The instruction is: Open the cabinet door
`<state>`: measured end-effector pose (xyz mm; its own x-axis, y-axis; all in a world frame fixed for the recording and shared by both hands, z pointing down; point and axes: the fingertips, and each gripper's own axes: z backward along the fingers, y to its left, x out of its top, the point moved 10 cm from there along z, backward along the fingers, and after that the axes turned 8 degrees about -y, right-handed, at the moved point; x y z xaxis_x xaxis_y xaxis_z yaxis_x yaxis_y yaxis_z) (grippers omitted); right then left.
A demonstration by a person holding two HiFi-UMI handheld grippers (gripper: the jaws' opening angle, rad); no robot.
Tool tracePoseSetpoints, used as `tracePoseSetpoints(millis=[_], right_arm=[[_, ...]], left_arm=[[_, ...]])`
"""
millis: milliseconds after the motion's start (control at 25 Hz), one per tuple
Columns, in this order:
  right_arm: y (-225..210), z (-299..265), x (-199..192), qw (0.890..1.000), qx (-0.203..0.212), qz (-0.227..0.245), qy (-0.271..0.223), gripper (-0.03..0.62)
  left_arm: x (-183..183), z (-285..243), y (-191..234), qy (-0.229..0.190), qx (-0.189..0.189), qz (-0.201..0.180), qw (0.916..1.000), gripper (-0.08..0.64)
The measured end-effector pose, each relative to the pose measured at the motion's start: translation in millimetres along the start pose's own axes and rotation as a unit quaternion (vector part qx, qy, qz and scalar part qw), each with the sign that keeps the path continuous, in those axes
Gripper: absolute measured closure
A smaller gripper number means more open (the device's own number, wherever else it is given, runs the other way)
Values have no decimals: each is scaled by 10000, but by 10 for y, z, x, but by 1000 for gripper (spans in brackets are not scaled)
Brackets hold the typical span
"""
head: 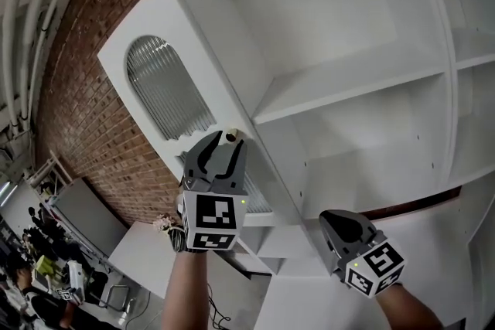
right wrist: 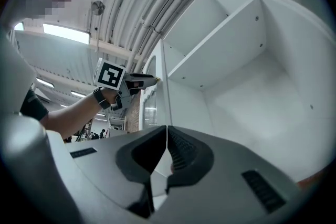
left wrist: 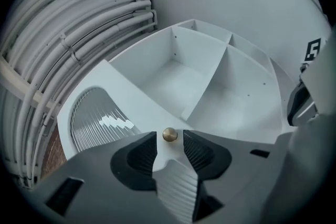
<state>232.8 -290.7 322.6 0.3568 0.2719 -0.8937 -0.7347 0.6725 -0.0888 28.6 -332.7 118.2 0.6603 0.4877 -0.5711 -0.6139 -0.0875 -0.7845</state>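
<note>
Now the cabinet door (head: 147, 42) stands swung open. Its small round brass knob (left wrist: 169, 135) sits between the spread jaws of the left gripper (head: 224, 147), and neither ribbed pad touches it. Left of the knob, the white door carries an arched pane of ribbed glass (head: 164, 89); right of it are bare white shelves (head: 348, 81). Below and right of the knob, the right gripper (right wrist: 164, 136) is clenched and empty. A brick wall (head: 85, 120) lies beyond.

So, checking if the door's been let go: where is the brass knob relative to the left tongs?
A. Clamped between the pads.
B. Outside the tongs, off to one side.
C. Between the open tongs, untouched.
C: the brass knob sits in the gap of the left tongs, with space showing on both sides in the left gripper view.
</note>
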Motion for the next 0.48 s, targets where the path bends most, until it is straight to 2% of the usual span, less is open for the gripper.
tracePoseSetpoints(millis=[120,200,280,480], right_arm=[[-71,-20,-18,10000,25,-34,18,588],[-106,-39,-15,10000,54,-18,26,588],[-122,-55,-17,10000,83,-23,34,588],[-110,-89,-31,9999,148,-32,63,588]], left_arm=[[9,-41,5,32,42,-185,9998,414],[23,-66,4,40,67,-289,9996,457],[34,-89,-7,46,55,-360,9993,471],[36,-112,5,117,-28,-494,9987,482]])
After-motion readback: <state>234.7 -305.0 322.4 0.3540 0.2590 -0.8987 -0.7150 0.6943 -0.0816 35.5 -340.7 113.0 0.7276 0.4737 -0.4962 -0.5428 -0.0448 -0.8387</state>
